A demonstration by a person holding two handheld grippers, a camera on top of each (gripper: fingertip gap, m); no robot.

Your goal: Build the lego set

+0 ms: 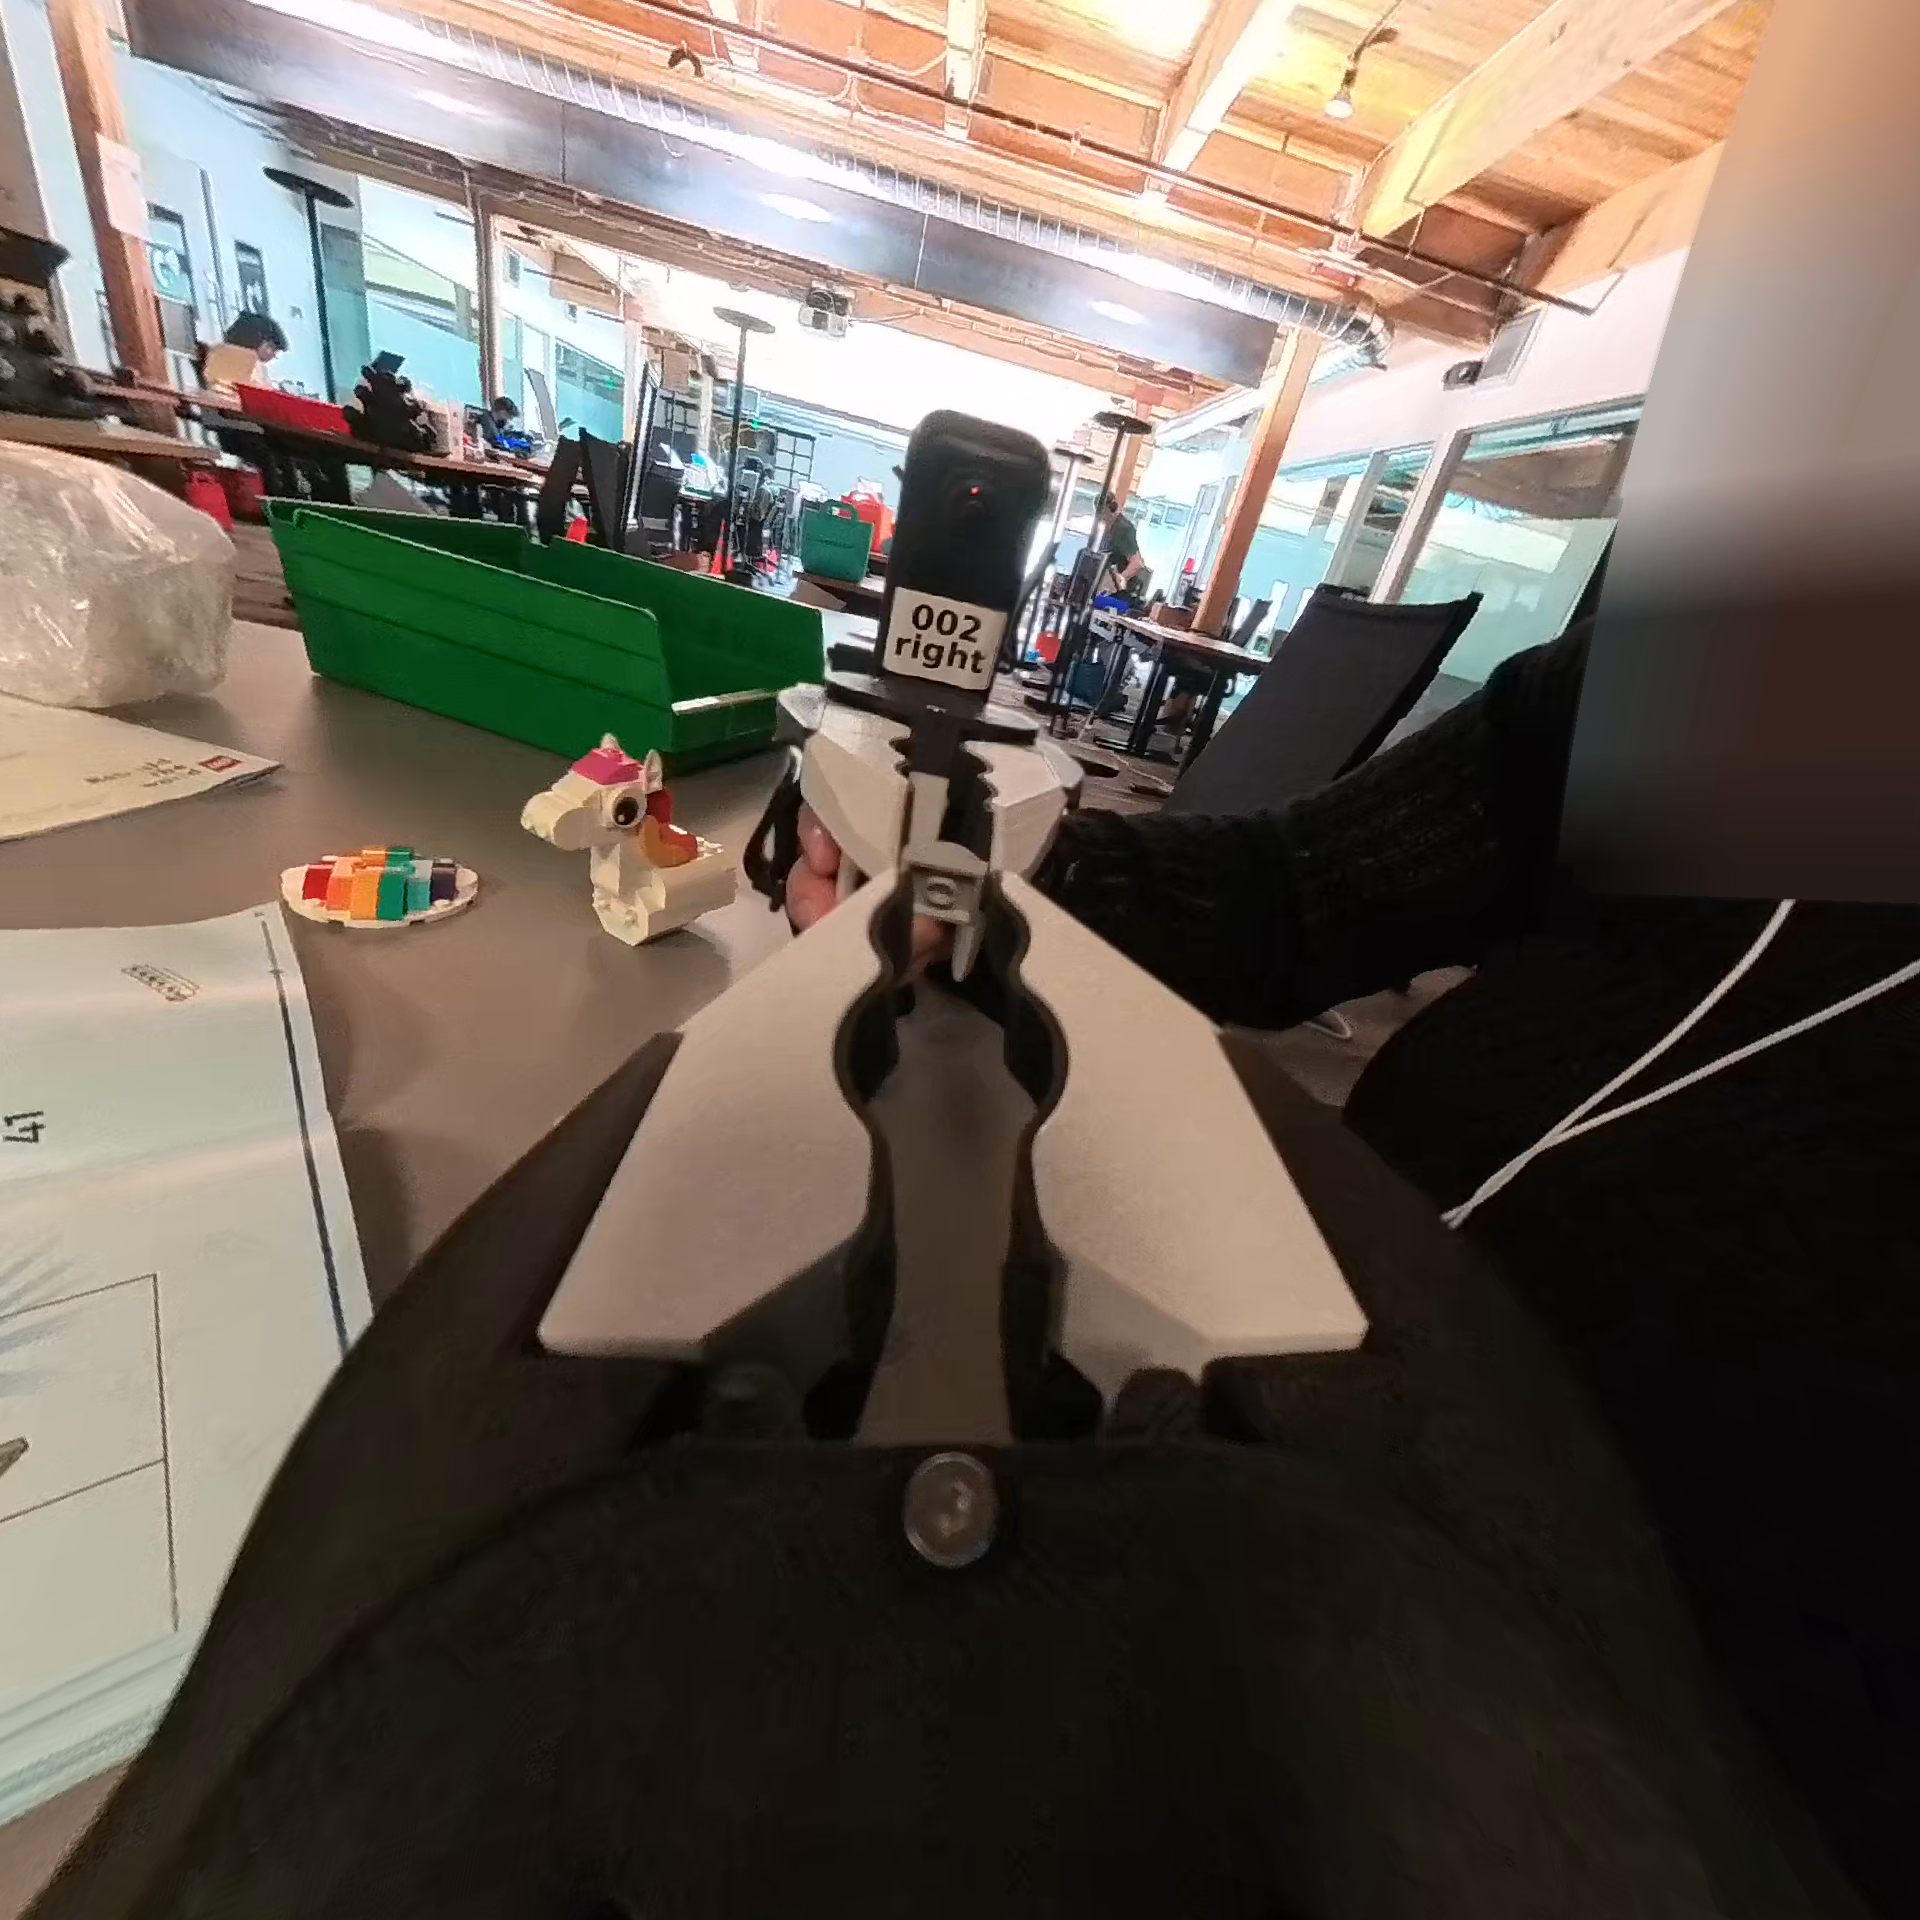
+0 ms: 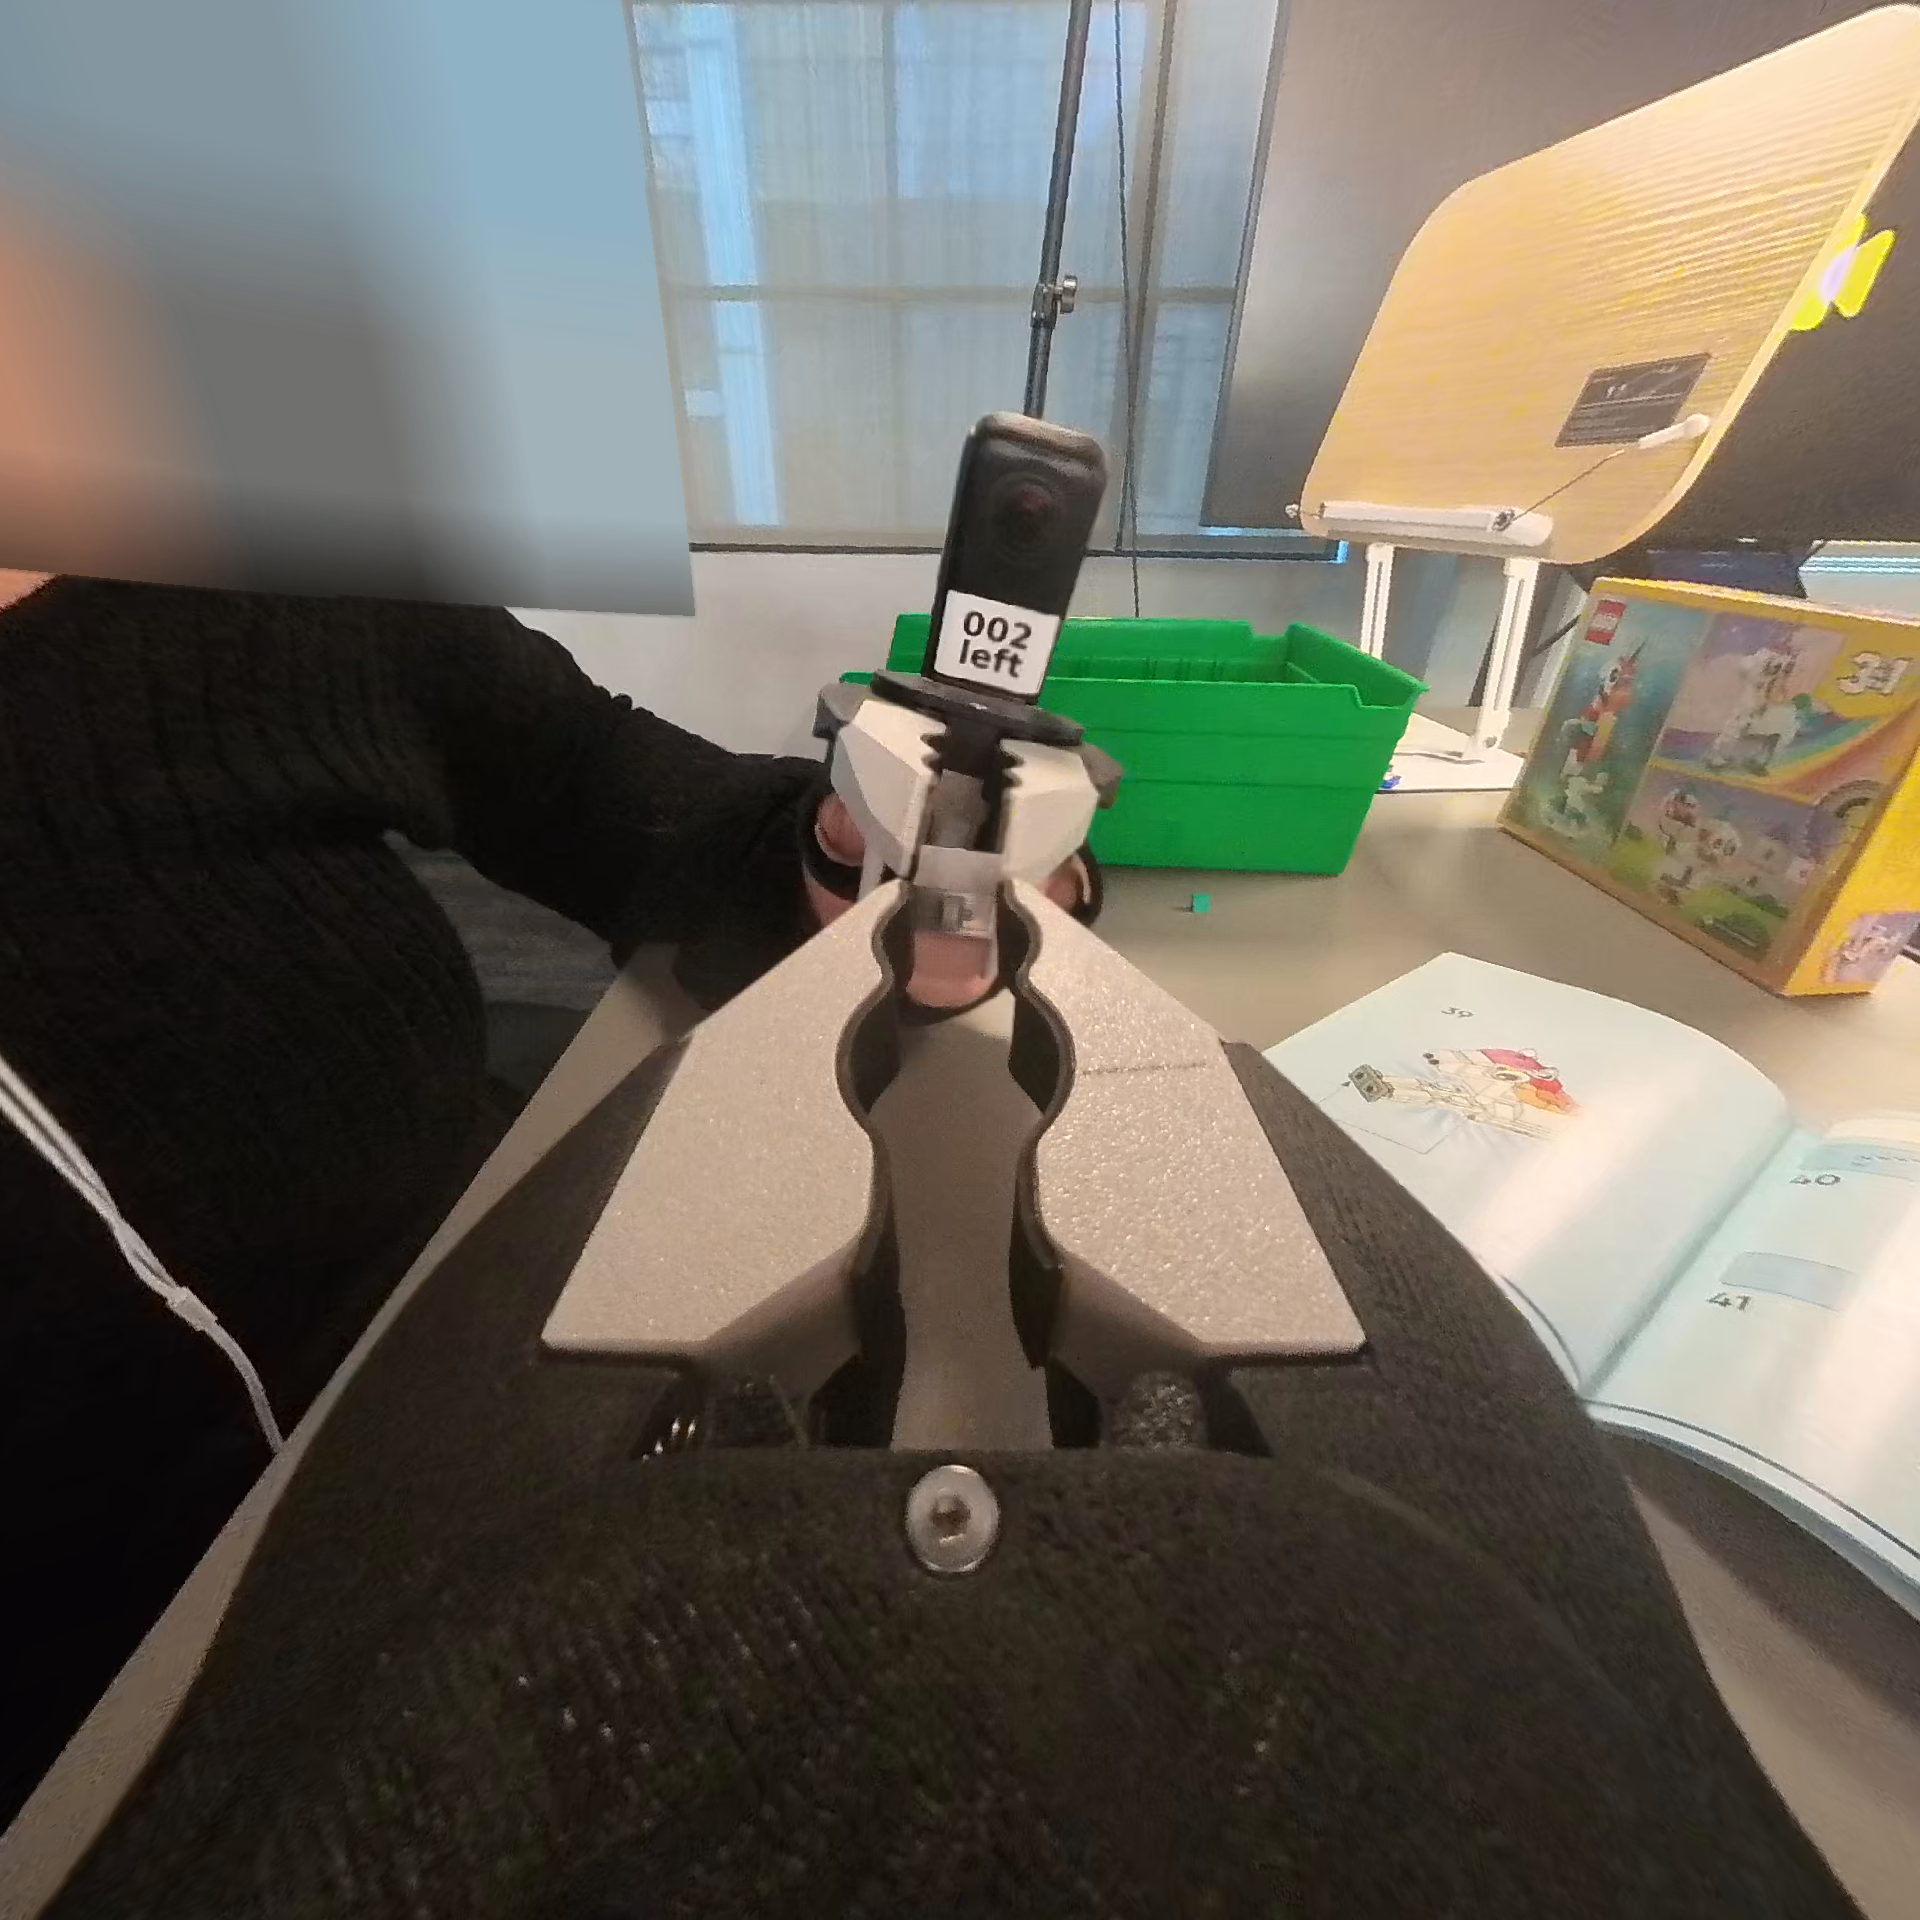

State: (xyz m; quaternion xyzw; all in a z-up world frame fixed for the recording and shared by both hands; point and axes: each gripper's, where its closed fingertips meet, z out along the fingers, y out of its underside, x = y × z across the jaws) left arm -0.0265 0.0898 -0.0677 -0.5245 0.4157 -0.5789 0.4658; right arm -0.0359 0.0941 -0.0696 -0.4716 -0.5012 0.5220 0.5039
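Grey brick (image 1: 943, 896) pinched between both grippers (midair).

Green bin (image 1: 540, 623), white unicorn (image 1: 634, 842) w/ pink-orange mane, rainbow-striped disc (image 1: 379, 883), yellow box (image 2: 1714, 779), grey brick (image 1: 943, 896)

Booklet (image 1: 125, 1299) cut off — edge-cropped

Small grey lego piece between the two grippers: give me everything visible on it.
The small grey piece is light grey, plastic-looking, with a round stud or hole facing the left wrist camera. It sits in the air above the table edge, pinched at the tips of the left gripper. The right gripper meets it from the opposite side, closed on a white part joined to it. Its far side is hidden.
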